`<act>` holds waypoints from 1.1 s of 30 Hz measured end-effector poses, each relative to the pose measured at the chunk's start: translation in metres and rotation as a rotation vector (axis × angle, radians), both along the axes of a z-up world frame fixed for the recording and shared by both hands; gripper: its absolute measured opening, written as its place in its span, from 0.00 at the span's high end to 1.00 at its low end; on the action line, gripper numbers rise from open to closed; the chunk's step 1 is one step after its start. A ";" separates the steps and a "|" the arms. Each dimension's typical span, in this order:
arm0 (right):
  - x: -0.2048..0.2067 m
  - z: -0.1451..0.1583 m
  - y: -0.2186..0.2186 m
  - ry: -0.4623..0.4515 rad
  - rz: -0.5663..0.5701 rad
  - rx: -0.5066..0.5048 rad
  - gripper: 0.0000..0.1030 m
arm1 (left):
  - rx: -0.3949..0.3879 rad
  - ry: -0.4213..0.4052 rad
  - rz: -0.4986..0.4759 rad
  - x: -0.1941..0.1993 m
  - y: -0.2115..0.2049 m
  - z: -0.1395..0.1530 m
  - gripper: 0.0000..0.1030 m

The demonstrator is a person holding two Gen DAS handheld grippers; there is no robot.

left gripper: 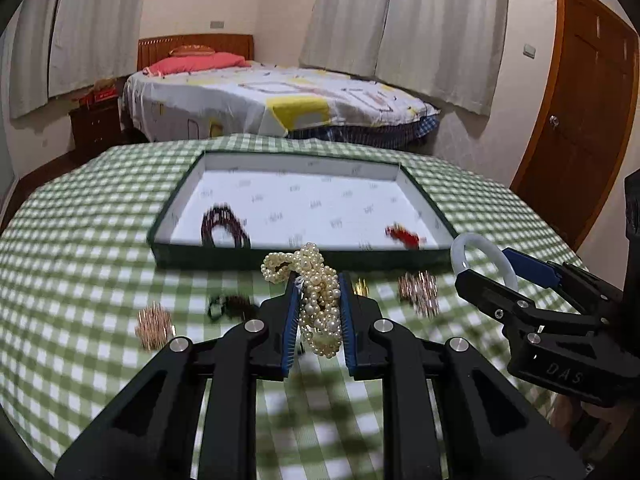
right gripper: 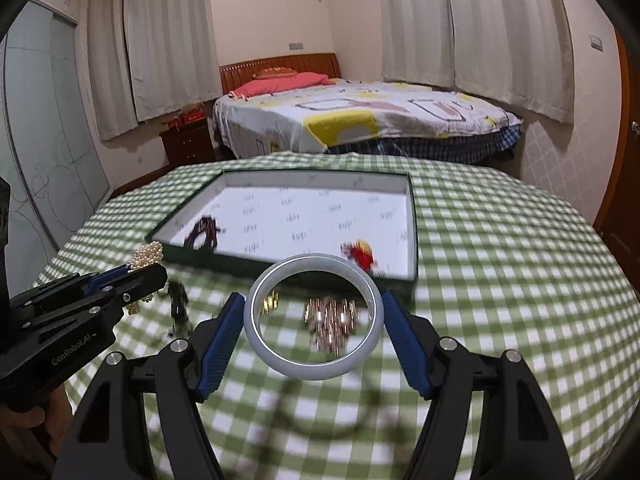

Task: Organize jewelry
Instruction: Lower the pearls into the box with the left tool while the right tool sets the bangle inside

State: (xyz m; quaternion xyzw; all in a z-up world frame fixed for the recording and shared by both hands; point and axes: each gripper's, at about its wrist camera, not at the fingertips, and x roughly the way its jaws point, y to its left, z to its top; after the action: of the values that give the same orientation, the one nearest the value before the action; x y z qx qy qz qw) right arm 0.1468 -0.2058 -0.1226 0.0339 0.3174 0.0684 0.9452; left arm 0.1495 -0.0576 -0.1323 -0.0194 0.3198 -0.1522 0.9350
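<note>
My left gripper [left gripper: 319,286] is shut on a bunched pearl necklace [left gripper: 316,296] and holds it above the table, just in front of the tray. My right gripper [right gripper: 314,306] is shut on a pale jade bangle [right gripper: 280,352], held above the table; it also shows in the left wrist view [left gripper: 486,250]. The green-rimmed tray [left gripper: 256,254] with a white lining holds a dark bead bracelet [left gripper: 224,226] at the left and a red ornament [left gripper: 404,236] at the right. The pearls also show in the right wrist view [right gripper: 148,256].
Loose pieces lie on the green checked tablecloth [left gripper: 100,240]: a gold cluster [left gripper: 154,326], a dark item [left gripper: 230,306], a small gold piece [left gripper: 362,288] and a rose-gold cluster [left gripper: 420,292]. A bed [left gripper: 280,100] stands beyond the table, a door [left gripper: 580,120] at the right.
</note>
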 end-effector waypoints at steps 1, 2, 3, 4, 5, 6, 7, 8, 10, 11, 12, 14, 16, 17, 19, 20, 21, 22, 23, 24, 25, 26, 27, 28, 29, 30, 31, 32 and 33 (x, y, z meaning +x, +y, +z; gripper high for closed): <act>0.007 0.003 0.001 -0.008 0.003 0.000 0.33 | -0.002 -0.004 -0.002 0.005 0.000 0.002 0.82; 0.012 0.004 0.001 -0.014 0.005 0.000 0.33 | -0.003 -0.011 -0.005 0.012 0.000 0.006 0.82; 0.018 0.006 0.002 -0.020 0.007 0.001 0.33 | -0.001 -0.019 -0.008 0.019 -0.001 0.008 0.82; 0.026 0.008 0.002 -0.024 0.012 0.003 0.33 | 0.003 -0.027 -0.010 0.025 -0.002 0.010 0.82; 0.032 0.009 0.003 -0.027 0.015 0.003 0.33 | 0.009 -0.035 -0.014 0.033 -0.003 0.012 0.82; 0.041 0.011 0.004 -0.033 0.019 0.003 0.33 | 0.013 -0.042 -0.017 0.041 -0.005 0.014 0.82; 0.048 0.013 0.006 -0.038 0.022 0.000 0.33 | 0.014 -0.045 -0.019 0.046 -0.006 0.016 0.82; 0.052 0.014 0.008 -0.042 0.024 -0.001 0.33 | 0.014 -0.048 -0.024 0.054 -0.008 0.018 0.82; 0.066 0.016 0.011 -0.051 0.029 -0.002 0.33 | 0.017 -0.055 -0.031 0.068 -0.009 0.020 0.82; 0.074 0.016 0.013 -0.052 0.032 0.000 0.33 | 0.019 -0.058 -0.033 0.077 -0.010 0.021 0.82; 0.078 0.016 0.014 -0.051 0.034 0.000 0.33 | 0.021 -0.057 -0.036 0.086 -0.011 0.021 0.82; 0.094 0.011 0.018 -0.034 0.043 -0.005 0.33 | 0.021 -0.040 -0.038 0.102 -0.011 0.016 0.82; 0.108 0.000 0.020 -0.001 0.049 -0.009 0.33 | 0.022 -0.008 -0.040 0.118 -0.010 0.007 0.82; 0.112 -0.004 0.020 0.013 0.051 -0.007 0.33 | 0.016 0.031 -0.047 0.130 -0.009 -0.002 0.82; 0.124 -0.015 0.020 0.058 0.061 -0.002 0.33 | 0.017 0.075 -0.050 0.142 -0.009 -0.015 0.82; 0.130 -0.021 0.021 0.081 0.068 -0.007 0.33 | 0.023 0.101 -0.053 0.149 -0.009 -0.023 0.82; 0.133 -0.025 0.022 0.095 0.073 -0.013 0.33 | 0.027 0.116 -0.052 0.153 -0.008 -0.029 0.82; 0.137 -0.029 0.023 0.111 0.077 -0.021 0.33 | 0.029 0.134 -0.053 0.157 -0.008 -0.035 0.82; 0.140 -0.033 0.023 0.126 0.081 -0.027 0.33 | 0.030 0.151 -0.055 0.161 -0.007 -0.040 0.82; 0.141 -0.036 0.023 0.136 0.084 -0.029 0.33 | 0.031 0.169 -0.057 0.164 -0.007 -0.045 0.82; 0.144 -0.039 0.023 0.154 0.089 -0.031 0.33 | 0.031 0.179 -0.058 0.166 -0.007 -0.048 0.82; 0.146 -0.042 0.023 0.164 0.090 -0.032 0.33 | 0.032 0.193 -0.062 0.168 -0.007 -0.052 0.82; 0.149 -0.044 0.022 0.173 0.092 -0.034 0.33 | 0.035 0.201 -0.065 0.170 -0.008 -0.054 0.82; 0.150 -0.046 0.022 0.186 0.094 -0.035 0.33 | 0.041 0.211 -0.071 0.171 -0.009 -0.057 0.82; 0.152 -0.049 0.022 0.195 0.097 -0.035 0.33 | 0.044 0.217 -0.077 0.172 -0.011 -0.059 0.82; 0.152 -0.050 0.021 0.200 0.096 -0.037 0.33 | 0.050 0.223 -0.079 0.172 -0.012 -0.061 0.82; 0.153 -0.051 0.020 0.211 0.098 -0.033 0.33 | 0.051 0.230 -0.081 0.172 -0.012 -0.062 0.82; 0.154 -0.052 0.020 0.217 0.103 -0.026 0.33 | 0.048 0.231 -0.083 0.172 -0.011 -0.063 0.81; 0.156 -0.053 0.020 0.225 0.108 -0.024 0.33 | 0.047 0.231 -0.085 0.173 -0.011 -0.063 0.81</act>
State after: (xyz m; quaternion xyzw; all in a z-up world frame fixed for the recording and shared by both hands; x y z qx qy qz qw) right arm 0.3031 -0.1860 -0.1754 0.0129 0.4237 0.1114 0.8988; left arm 0.3222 -0.0689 -0.1951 -0.0015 0.4292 -0.1808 0.8849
